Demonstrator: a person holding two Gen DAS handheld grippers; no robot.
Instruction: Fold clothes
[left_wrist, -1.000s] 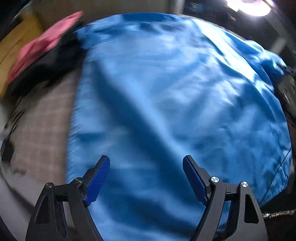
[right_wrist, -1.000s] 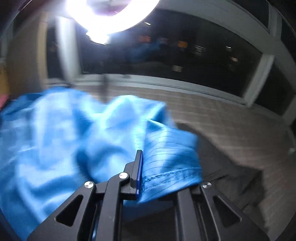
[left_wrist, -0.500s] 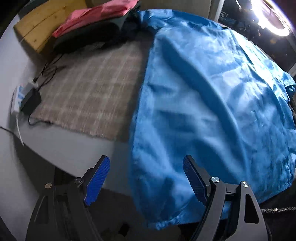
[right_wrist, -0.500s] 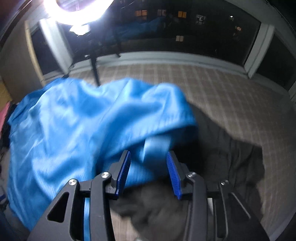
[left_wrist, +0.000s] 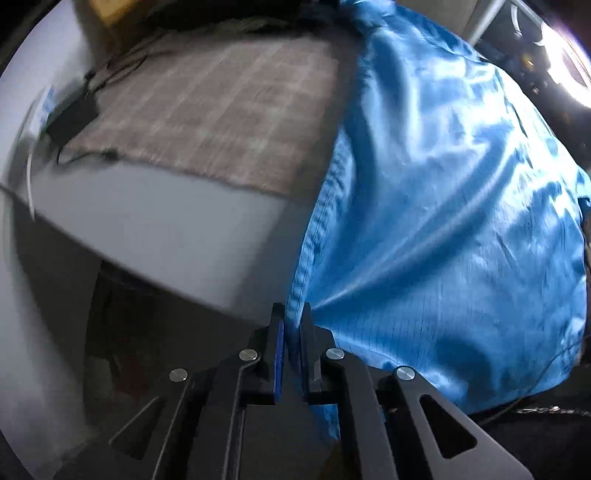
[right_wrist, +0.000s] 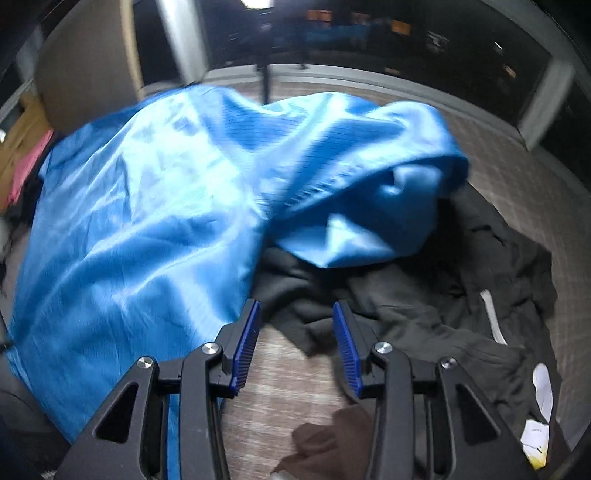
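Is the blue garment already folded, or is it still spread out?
Spread out, unfolded: the blue garment lies loosely across the surface, its far end rumpled.

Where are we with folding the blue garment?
Early. Done: the blue garment lies spread over the plaid cloth, no fold visible. In hand: the left gripper is closing on its hemmed edge; the right gripper is open, empty. Left: every fold, plus the dark clothes heaped beside it.

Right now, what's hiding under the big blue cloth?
A dark grey garment pokes out from under the blue cloth, lying on a checked blanket. Whatever else sits beneath the cloth is covered.
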